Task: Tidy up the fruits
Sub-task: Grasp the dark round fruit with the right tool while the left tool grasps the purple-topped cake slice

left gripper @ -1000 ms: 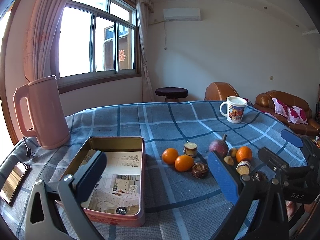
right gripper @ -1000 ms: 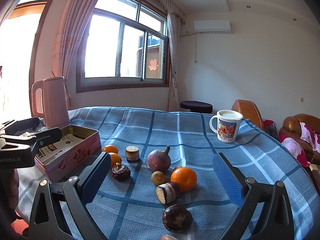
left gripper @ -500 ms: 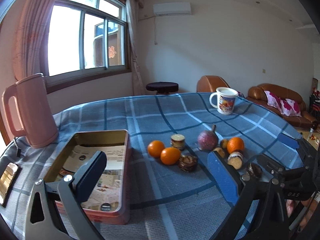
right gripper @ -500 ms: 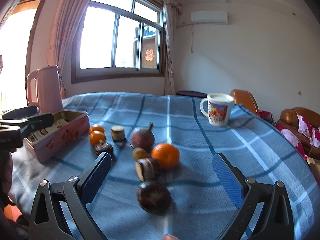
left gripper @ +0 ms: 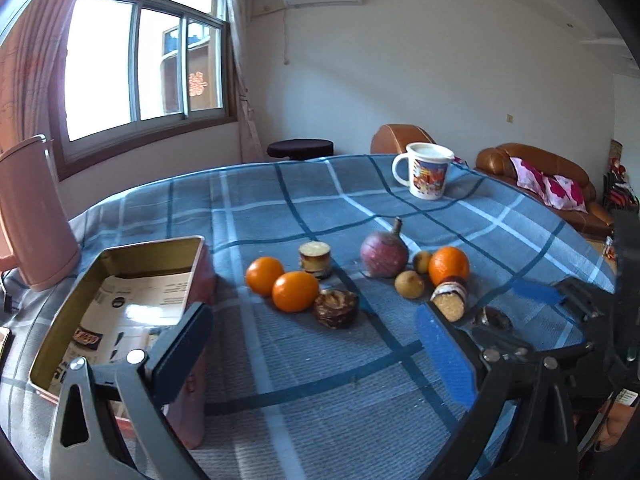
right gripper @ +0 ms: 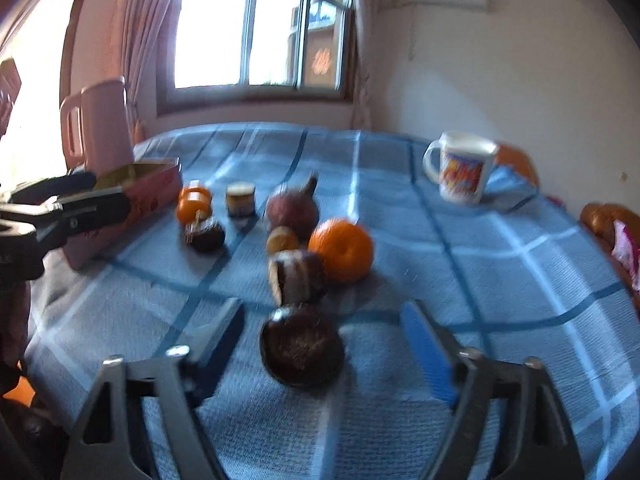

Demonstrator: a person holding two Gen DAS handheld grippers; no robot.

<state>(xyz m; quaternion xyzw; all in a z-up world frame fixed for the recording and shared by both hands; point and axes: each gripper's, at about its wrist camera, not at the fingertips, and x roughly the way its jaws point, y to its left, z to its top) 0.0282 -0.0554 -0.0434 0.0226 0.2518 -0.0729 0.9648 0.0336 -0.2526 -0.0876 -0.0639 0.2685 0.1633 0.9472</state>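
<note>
Several fruits lie on the blue plaid tablecloth: two oranges (left gripper: 280, 284), a third orange (left gripper: 449, 266) (right gripper: 341, 249), a red beet-like root (left gripper: 384, 255) (right gripper: 293, 209), small yellow fruits (left gripper: 409, 284), cut cylindrical pieces (left gripper: 315, 258) and dark round fruits (left gripper: 335, 307). An open tin box (left gripper: 120, 308) stands at the left. My left gripper (left gripper: 316, 344) is open, above the cloth beside the tin. My right gripper (right gripper: 322, 340) is open, with a dark round fruit (right gripper: 302, 346) between its fingers; contact is unclear. The right wrist view is blurred.
A pink kettle (left gripper: 32, 216) (right gripper: 102, 124) stands behind the tin. A printed white mug (left gripper: 428, 176) (right gripper: 464, 168) stands at the far right of the table. Brown sofas (left gripper: 540, 184) and a stool (left gripper: 300, 148) stand beyond the table.
My right gripper has moved forward and down, so the dark round fruit now lies between its fingers. My left gripper has shifted right, closer to the fruits.
</note>
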